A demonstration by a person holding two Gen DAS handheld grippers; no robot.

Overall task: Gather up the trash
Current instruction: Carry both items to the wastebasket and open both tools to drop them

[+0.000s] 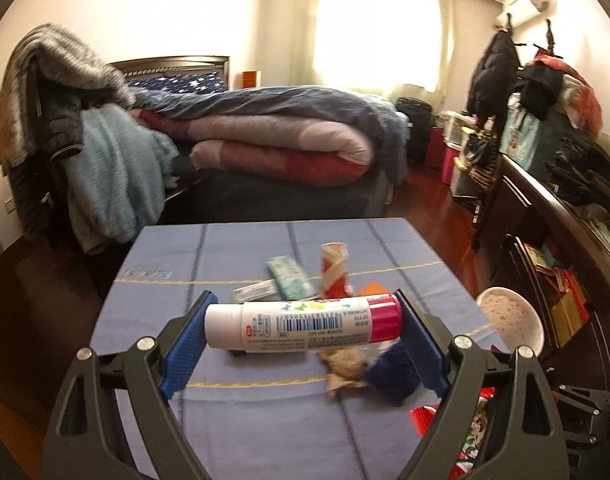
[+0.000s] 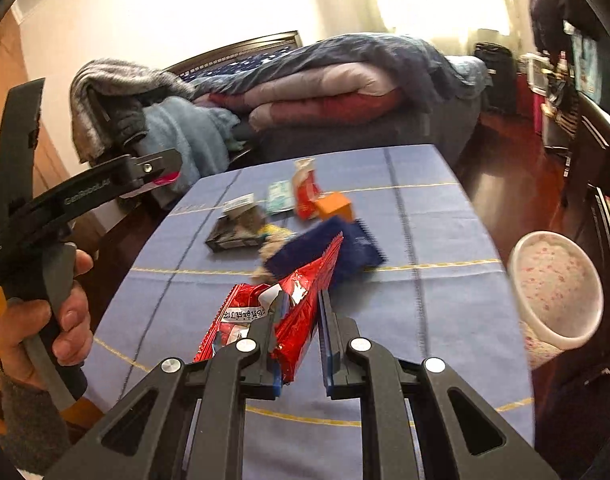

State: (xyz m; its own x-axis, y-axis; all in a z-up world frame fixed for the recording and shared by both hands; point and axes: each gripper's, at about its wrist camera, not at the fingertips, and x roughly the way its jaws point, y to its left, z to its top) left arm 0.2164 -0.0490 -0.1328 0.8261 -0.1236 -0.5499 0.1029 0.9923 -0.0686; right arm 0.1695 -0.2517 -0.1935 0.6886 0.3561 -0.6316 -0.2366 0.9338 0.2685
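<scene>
The left gripper is clamping a tube crosswise between its fingers — the right gripper is pinching a red wrapper — with the bin sitting rightward, nearer it.

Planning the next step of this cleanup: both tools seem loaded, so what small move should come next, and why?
Probably carry the right tool sideways over the white bin and release there. It already pinches the red wrapper, and the bin stands just off the table's right edge. The left tool holds the white tube and could follow.
</scene>
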